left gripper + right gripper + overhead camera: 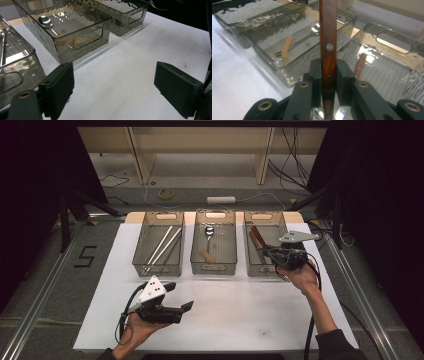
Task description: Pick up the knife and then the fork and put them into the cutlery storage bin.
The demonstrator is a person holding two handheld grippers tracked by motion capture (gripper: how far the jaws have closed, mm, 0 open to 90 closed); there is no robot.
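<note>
Knife handle (328, 37), wooden and riveted, sits clamped between my right gripper's (328, 75) pads above the right bin (250, 262); my left gripper (113, 85) gapes empty.

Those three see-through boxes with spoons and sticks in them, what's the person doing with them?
A person is sorting cutlery into three clear bins on a white table. The right tool is clamped on a wooden handle with rivets, held over the right bin, where another wooden-handled piece lies. The middle bin holds a spoon, and the left bin holds chopsticks. The left tool is open with nothing in it, low over the table in front of the bins.
</note>
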